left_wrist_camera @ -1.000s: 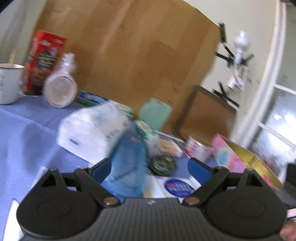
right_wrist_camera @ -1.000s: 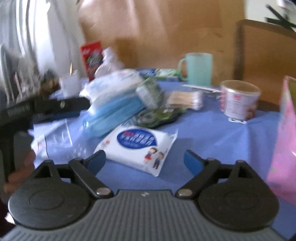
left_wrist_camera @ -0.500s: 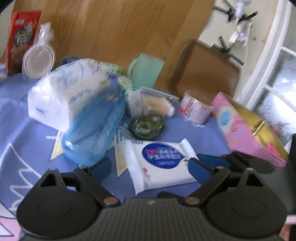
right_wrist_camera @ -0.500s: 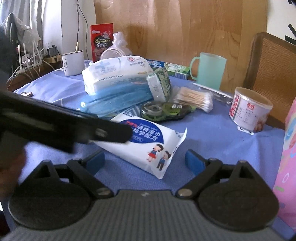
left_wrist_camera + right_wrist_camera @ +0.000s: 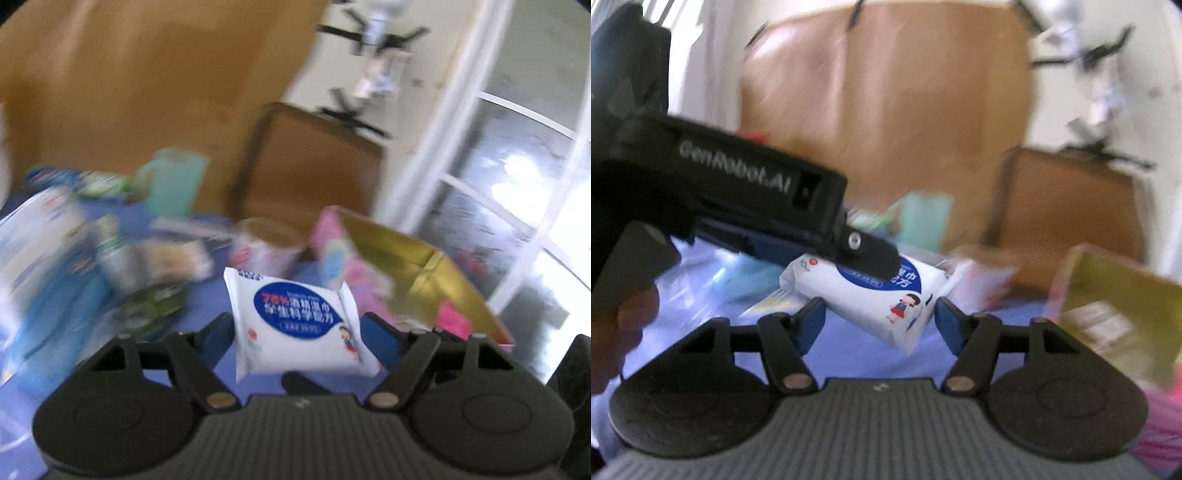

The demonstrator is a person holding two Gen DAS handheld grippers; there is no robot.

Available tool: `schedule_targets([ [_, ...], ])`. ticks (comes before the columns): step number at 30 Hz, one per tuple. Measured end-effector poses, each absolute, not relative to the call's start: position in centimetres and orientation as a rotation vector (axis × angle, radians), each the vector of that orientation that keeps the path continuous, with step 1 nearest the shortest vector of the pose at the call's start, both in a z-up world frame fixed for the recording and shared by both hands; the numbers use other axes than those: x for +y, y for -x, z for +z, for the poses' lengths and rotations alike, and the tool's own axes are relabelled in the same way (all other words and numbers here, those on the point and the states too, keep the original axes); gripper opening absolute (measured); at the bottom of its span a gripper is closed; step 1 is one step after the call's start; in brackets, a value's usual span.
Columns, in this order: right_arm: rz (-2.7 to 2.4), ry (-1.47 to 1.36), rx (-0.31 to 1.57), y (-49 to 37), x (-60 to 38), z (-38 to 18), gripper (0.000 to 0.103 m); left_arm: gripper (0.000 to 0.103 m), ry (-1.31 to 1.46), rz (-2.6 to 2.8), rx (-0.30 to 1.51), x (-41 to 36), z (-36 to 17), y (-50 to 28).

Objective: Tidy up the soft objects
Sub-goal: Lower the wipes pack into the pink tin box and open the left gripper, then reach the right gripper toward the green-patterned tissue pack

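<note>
Left gripper (image 5: 297,330) clamps the wet wipes pack (image 5: 299,325) between its 2 blue fingers, the pack lifted clear of the blue tablecloth (image 5: 207,306). Right gripper (image 5: 879,321) has its jaws spread wide, empty; the pack (image 5: 871,295) hangs just beyond its fingertips. Pink box (image 5: 406,280) with gold interior sits just right of the pack. Behind the pack: a white tub (image 5: 266,247), blurred. A green mug (image 5: 173,181) stands farther back-left.

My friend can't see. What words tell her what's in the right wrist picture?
A black left tool holds a white wet-wipe pack with a blue label above a blue tablecloth. The right tool is open below it, not touching. A blurry pink and gold box sits right.
</note>
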State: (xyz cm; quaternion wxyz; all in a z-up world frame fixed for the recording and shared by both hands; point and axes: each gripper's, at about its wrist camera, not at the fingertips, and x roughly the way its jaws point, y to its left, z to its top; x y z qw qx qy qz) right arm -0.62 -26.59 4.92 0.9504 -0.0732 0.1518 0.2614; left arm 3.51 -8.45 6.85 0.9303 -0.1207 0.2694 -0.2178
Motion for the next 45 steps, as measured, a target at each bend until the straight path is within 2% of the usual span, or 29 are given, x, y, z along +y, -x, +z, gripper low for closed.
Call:
schedule_targets([
  [5, 0.356, 0.125, 0.231, 0.9, -31.8, 6.7, 0.068, 0.076, 0.166, -0.572, 0.53, -14.8, 8.6, -5.5],
  [10, 0.133, 0.116, 0.23, -0.8, -36.4, 5.8, 0.068, 0.079, 0.085, -0.639, 0.539, -20.9, 8.3, -6.9],
  [13, -0.121, 0.183, 0.298, -3.4, -38.7, 3.8, 0.068, 0.079, 0.038, -0.619, 0.561, -22.6, 7.1, -6.8],
  [15, -0.155, 0.102, 0.326, -3.6, -41.1, 3.2, 0.068, 0.08, 0.033, -0.623, 0.569, -22.5, 6.7, -6.3],
  [21, -0.148, -0.023, 0.291, -2.5, -42.8, 3.7, 0.068, 0.082, 0.066, -0.571, 0.567, -19.2, 6.3, -5.5],
  [29, 0.057, -0.017, 0.207, -0.8, -38.0, 5.6, 0.068, 0.084, 0.101, -0.395, 0.549, -10.9, 4.4, -2.3],
  [38, 0.42, 0.03, 0.311, -2.7, -28.4, 5.6, 0.068, 0.084, 0.163, -0.091, 0.488, -0.1, 3.1, 0.4],
  [40, 0.492, 0.03, 0.353, -3.8, -26.2, 5.3, 0.065, 0.084, 0.195, -0.035, 0.478, 1.5, 2.5, 0.6],
  [42, 0.551, 0.022, 0.4, -5.5, -23.7, 5.3, 0.055, 0.084, 0.239, 0.006, 0.46, 2.9, 1.4, 0.8],
  [43, 0.581, 0.019, 0.42, -6.5, -22.5, 5.4, 0.053, 0.081, 0.279, 0.033, 0.463, 3.5, 0.9, 0.8],
  [45, 0.63, 0.013, 0.452, -8.5, -20.0, 5.8, 0.051, 0.086, 0.352, 0.044, 0.388, 4.7, 1.2, 1.7],
])
